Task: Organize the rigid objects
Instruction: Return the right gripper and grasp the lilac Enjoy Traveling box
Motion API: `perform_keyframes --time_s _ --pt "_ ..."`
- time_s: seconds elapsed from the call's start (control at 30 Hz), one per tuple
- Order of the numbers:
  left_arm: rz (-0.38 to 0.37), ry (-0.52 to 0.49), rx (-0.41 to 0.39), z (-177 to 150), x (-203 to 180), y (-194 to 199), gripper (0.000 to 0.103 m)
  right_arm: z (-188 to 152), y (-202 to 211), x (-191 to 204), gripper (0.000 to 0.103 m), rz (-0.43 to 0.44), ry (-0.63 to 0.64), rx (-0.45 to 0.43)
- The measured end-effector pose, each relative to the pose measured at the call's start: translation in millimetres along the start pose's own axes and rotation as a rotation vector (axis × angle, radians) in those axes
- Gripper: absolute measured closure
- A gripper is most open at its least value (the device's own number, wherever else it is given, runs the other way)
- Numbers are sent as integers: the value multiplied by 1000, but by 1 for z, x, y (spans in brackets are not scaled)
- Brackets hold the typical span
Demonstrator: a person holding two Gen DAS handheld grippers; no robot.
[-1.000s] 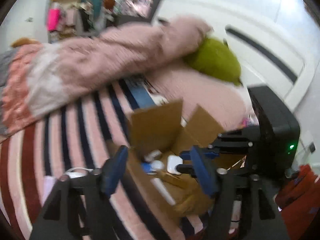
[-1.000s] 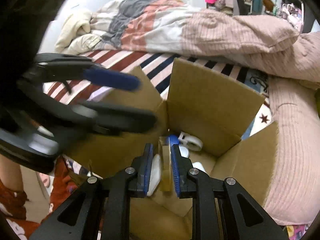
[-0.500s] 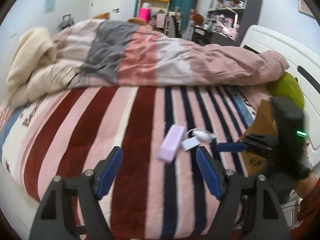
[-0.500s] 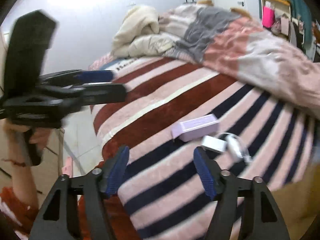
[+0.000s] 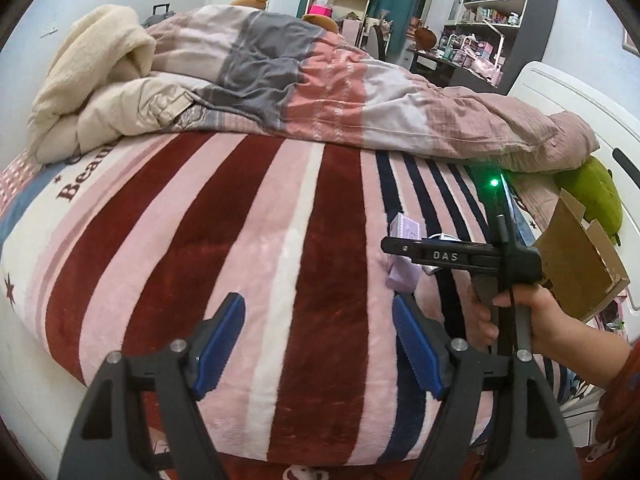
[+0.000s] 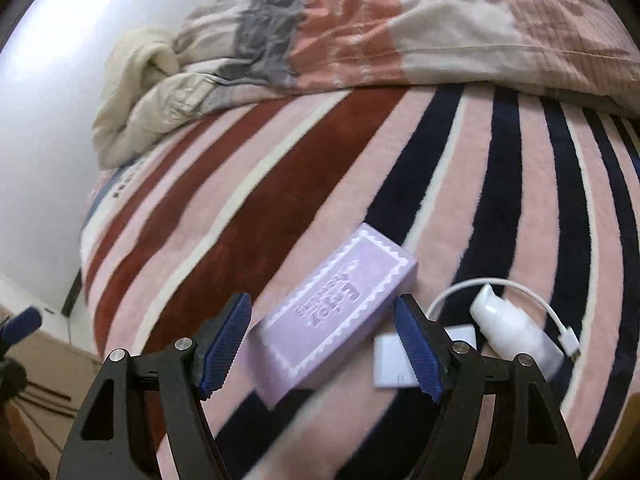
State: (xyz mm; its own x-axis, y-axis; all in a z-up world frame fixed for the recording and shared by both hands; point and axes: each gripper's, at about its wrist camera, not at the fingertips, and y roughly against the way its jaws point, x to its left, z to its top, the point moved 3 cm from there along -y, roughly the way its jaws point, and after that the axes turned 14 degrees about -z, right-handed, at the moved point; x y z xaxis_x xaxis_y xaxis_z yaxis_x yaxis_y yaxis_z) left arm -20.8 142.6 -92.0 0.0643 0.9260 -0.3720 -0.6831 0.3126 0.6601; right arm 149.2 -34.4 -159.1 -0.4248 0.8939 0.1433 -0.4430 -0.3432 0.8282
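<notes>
A lilac box [image 6: 334,312] lies on the striped blanket, between the open fingers of my right gripper [image 6: 322,346], which hovers just above it and holds nothing. Right of it lie a white charger block [image 6: 394,366], a white pump bottle [image 6: 516,334] and a white cable [image 6: 552,312]. In the left wrist view the lilac box [image 5: 404,252] sits partly behind the right gripper's body [image 5: 460,258]. My left gripper [image 5: 320,344] is open and empty above the blanket's near edge. The cardboard box [image 5: 580,264] stands at the right.
A rumpled duvet [image 5: 300,92] and cream blanket [image 5: 84,92] fill the far side of the bed. A green plush [image 5: 596,192] lies by the white headboard [image 5: 580,108]. Shelves and a desk stand beyond. The floor [image 6: 40,344] lies left of the bed.
My right gripper left the cardboard box, opened, and swung over to the lilac box. My left gripper turned from the box toward the open bed.
</notes>
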Motion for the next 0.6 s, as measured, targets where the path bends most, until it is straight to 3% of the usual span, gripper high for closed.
perform_keyframes --time_s 0.1,0.17,0.23,0.4,0.5,0.6 --pt "-1 4 1 0 1 0 30 -1 -5 8 38 -24 36 -5" --pt "1 1 2 0 0 0 30 -4 -2 13 62 1 75 6" --pt "3 -5 4 0 -4 0 30 -9 3 16 68 20 115 20" --pt "-27 -12 2 2 -18 0 30 -34 15 28 68 61 301 103" --pt "-39 -23 5 2 -30 0 30 -50 14 29 67 14 353 85" --pt "-43 -20 7 0 -40 2 30 -50 14 27 68 42 337 42"
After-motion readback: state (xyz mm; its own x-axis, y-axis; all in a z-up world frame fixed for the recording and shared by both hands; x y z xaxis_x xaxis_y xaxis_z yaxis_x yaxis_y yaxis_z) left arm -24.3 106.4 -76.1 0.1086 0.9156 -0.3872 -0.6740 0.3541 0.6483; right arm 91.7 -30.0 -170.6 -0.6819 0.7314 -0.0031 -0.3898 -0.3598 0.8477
